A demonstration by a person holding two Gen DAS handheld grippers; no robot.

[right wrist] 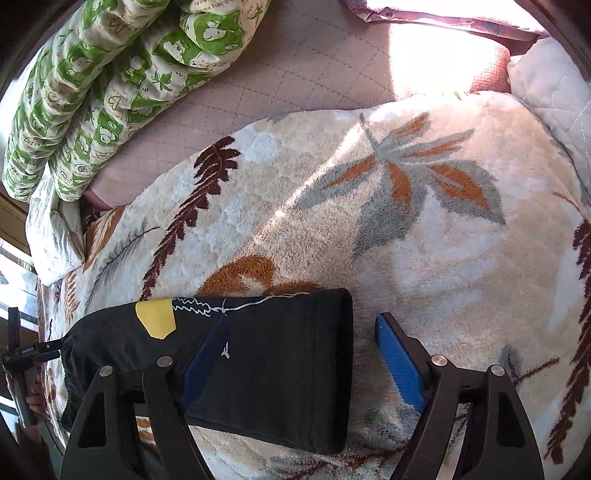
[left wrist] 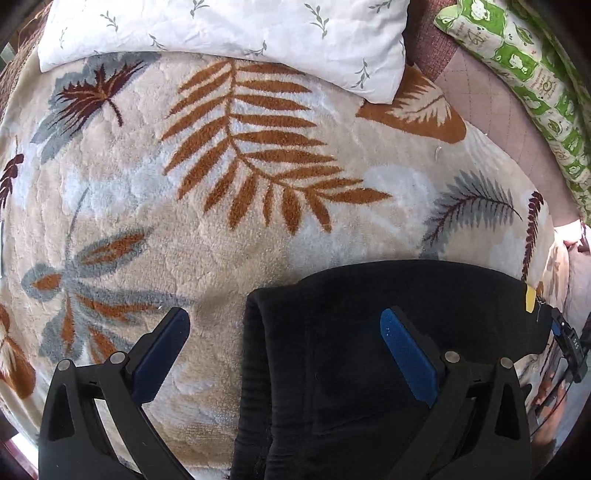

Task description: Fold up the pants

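- In the left wrist view, the left gripper (left wrist: 284, 321) is seen with its jaws spread wide; nothing is held between them.
- Its left finger (left wrist: 162, 350) hangs over the leaf-patterned fleece blanket (left wrist: 155, 206), while its right finger (left wrist: 406, 354) is seen over the black pants (left wrist: 351, 350).
- The pants are seen folded into a compact bundle on the blanket, at the lower right of this view, with a rounded folded edge facing left.
- A white pillow with a sprig print (left wrist: 221, 33) is seen at the top, resting on the blanket's far edge.
- A green-and-cream printed quilt (left wrist: 532, 74) is seen at the upper right, on a quilted mauve cover (left wrist: 491, 103).
- In the right wrist view, the same quilt (right wrist: 92, 85) is seen rolled at the upper left.
- The pants (right wrist: 280, 369) lie at the lower centre on the blanket (right wrist: 424, 221), with a yellow patch (right wrist: 155, 317) and white stitching (right wrist: 207, 306) along the top edge.
- The right gripper (right wrist: 299, 339) is seen wide apart and gripping nothing: its left finger (right wrist: 203, 362) is over the pants, and its right finger (right wrist: 399, 362) is over the blanket just beside the bundle's right edge.
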